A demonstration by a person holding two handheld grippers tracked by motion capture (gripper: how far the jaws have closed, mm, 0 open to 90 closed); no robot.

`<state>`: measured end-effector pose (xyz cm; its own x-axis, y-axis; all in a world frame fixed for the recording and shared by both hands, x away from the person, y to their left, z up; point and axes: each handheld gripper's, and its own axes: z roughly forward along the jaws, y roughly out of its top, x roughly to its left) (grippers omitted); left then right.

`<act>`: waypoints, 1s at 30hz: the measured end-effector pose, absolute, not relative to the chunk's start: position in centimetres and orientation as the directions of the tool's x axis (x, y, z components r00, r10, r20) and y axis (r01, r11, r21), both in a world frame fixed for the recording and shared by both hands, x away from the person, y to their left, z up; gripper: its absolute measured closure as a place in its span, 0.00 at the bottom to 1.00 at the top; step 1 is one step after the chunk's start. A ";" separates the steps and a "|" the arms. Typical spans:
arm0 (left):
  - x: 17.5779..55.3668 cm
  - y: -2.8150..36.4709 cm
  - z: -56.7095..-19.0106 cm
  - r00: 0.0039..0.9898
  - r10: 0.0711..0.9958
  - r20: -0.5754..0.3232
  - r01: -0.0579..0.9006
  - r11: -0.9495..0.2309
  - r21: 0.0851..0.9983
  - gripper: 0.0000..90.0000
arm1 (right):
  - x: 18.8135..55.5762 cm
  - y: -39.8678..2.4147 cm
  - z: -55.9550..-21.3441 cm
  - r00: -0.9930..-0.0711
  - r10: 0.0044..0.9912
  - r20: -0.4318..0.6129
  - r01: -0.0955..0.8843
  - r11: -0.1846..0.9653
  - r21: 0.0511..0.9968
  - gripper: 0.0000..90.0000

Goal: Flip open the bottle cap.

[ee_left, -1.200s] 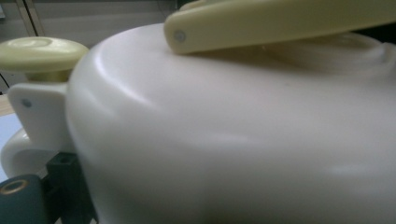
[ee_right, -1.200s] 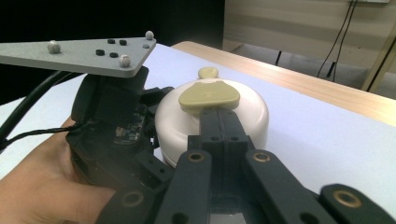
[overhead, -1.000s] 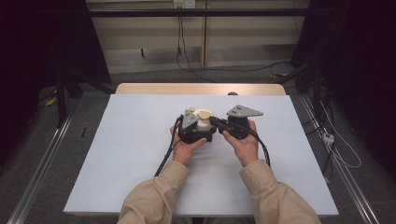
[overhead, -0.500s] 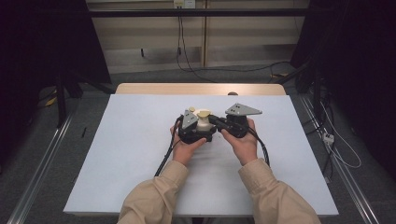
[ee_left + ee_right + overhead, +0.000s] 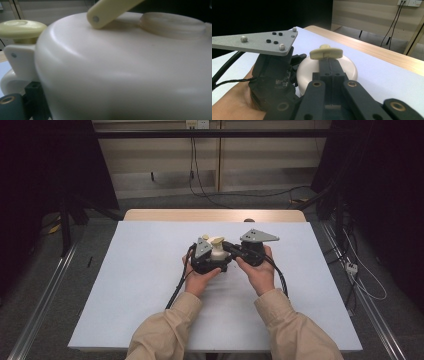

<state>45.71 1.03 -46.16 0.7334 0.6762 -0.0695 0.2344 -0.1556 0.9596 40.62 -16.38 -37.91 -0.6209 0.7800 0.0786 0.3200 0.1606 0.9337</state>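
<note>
Centrally on the white table top (image 5: 125,285): a cream rounded plastic container (image 5: 347,67) with a pale yellow knob (image 5: 326,53) (a pale yellow flat handle (image 5: 110,11) crossing its top in the left gripper view). Held between both grippers, off to neither side. Right gripper (image 5: 329,65): black jaws together, closed on the container just under the knob. Left gripper (image 5: 207,257): pressed against the container's wall, jaw state impossible to tell. Beyond, a tan wooden table edge (image 5: 215,215).

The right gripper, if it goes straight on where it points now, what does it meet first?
Probably the cream round container: the right gripper, jaws together, already reaches it under the yellow handle. Contact is unclear.
</note>
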 end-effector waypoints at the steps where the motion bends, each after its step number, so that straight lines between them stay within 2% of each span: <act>1: 45.7 1.0 -46.2 0.733 0.676 -0.069 0.235 -0.156 0.960 0.06 | 40.6 -16.4 -37.9 -0.621 0.780 0.077 0.319 0.161 0.934 1.00; 30: 45.7 1.0 -46.1 0.733 0.677 -0.065 0.232 -0.160 0.959 0.06 | 41.1 -16.2 -37.5 -0.617 0.783 0.077 0.310 0.152 0.938 1.00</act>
